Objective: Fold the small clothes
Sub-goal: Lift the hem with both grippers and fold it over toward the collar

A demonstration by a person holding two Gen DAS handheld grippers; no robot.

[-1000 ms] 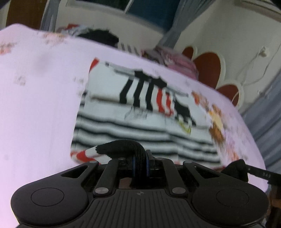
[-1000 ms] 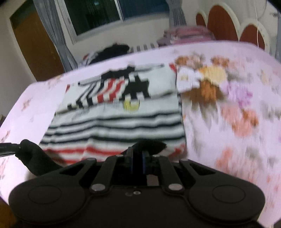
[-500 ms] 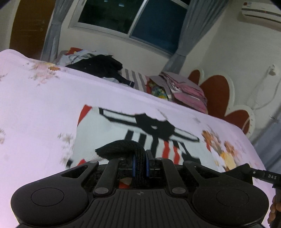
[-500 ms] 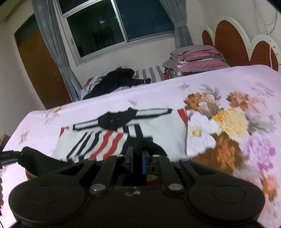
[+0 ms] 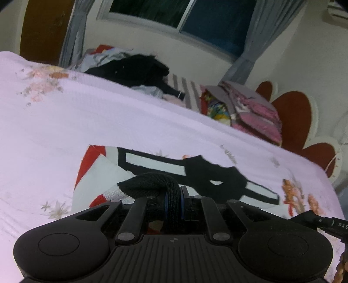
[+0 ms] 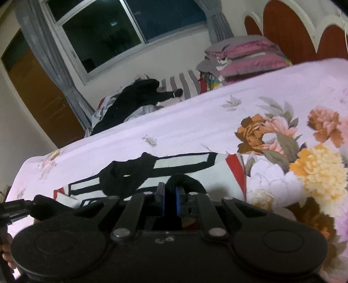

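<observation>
- On the pink floral bedspread (image 5: 65,130), seen from the left wrist, lies a small striped garment (image 5: 139,165), white with black bands and red edges, spread flat just ahead of the tool.
- The left gripper (image 5: 173,196) has its fingers pressed together on a black knitted hem of that garment, which bunches up and over the fingertips.
- At the lower right edge of this view the black tip of the right gripper (image 5: 326,222) shows near the garment's far end; its jaws cannot be read here.
- Beyond the bed's far edge sit a dark clothes heap (image 5: 139,69) and a stack of pink folded bedding (image 5: 250,108), with a window (image 5: 184,15) and grey curtains behind.
- From the right wrist, the same garment (image 6: 184,165) lies across the bedspread (image 6: 217,113), its red edge beside a printed orange and yellow flower cluster (image 6: 304,156).
- The right gripper (image 6: 170,196) pinches a fold of black fabric between blue-lined fingers that sit nearly closed.
- At the far left of this view the left gripper (image 6: 41,204) reaches in over the garment's other end.
- A brown door (image 6: 37,93) stands left of the window (image 6: 121,30).
</observation>
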